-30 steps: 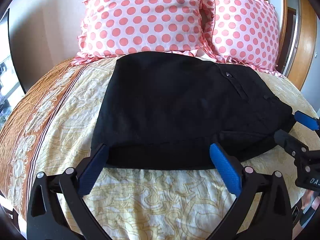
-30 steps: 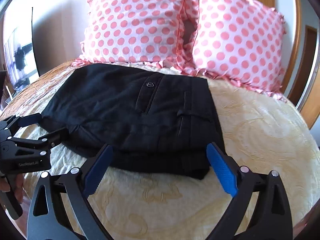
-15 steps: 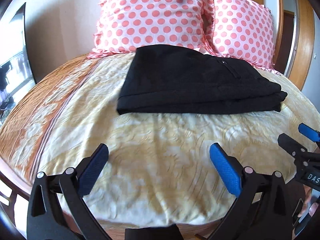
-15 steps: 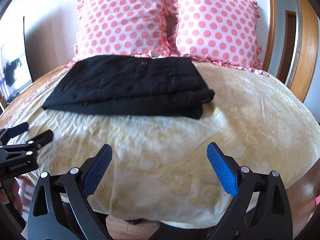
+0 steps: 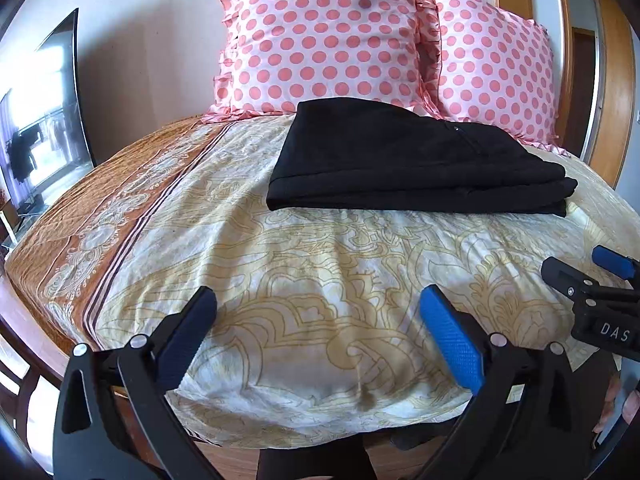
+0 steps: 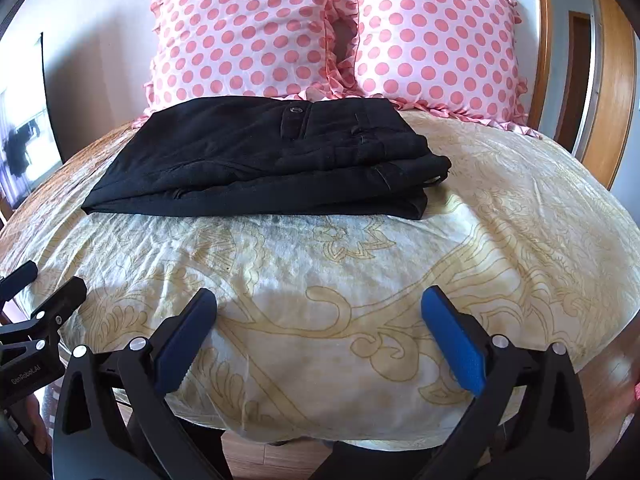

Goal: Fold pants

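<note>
Folded black trousers (image 6: 272, 164): matt woven cloth, ahead of both grippers. Cream-and-brown patterned bedspread (image 6: 360, 280): soft, wrinkled cotton-like cloth beneath the fingers. Pink polka-dot frilled pillows (image 5: 328, 36): smooth fabric with slight sheen, beyond the trousers. Finger pads (image 5: 448, 336): blue textured plastic on matt black plastic arms with bright metal rivets. Wooden door frame (image 6: 616, 80): glossy, far right.

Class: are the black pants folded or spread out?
Folded: the black pants lie in stacked layers on the bed; both grippers are clear.
</note>
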`<state>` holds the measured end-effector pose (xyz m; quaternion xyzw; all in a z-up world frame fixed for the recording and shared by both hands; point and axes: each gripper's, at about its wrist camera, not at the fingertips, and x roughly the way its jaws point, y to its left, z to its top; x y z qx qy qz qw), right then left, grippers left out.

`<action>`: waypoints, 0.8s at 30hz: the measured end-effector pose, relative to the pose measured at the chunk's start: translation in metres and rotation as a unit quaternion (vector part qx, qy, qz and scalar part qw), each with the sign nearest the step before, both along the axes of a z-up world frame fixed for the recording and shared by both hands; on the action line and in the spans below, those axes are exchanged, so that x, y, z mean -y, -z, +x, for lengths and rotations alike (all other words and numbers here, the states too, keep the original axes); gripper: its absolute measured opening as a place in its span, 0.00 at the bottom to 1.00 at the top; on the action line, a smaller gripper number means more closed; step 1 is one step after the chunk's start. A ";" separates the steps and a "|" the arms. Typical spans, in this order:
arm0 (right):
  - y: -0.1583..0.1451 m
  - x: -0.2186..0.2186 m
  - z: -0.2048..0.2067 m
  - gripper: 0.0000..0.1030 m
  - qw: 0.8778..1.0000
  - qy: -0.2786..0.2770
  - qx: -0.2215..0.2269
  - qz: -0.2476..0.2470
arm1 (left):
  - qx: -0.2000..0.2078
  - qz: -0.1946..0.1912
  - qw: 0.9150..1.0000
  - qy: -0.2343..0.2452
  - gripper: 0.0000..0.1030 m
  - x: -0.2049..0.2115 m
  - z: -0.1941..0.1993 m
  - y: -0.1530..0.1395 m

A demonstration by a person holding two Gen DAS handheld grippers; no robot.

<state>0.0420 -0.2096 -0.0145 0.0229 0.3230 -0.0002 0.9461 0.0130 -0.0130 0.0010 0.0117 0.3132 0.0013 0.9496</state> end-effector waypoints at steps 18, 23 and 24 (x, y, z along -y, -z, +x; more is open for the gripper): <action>0.000 0.002 -0.002 0.99 1.000 0.001 0.006 0.000 | -0.012 -0.002 1.000 -0.014 0.98 0.002 0.005 -0.001; 0.000 0.001 -0.002 0.99 1.000 0.001 0.006 0.000 | -0.011 -0.002 1.000 -0.014 0.98 0.001 0.005 -0.001; 0.000 0.001 -0.002 0.99 1.000 0.001 0.006 0.000 | -0.011 -0.002 1.000 -0.014 0.98 0.002 0.005 0.000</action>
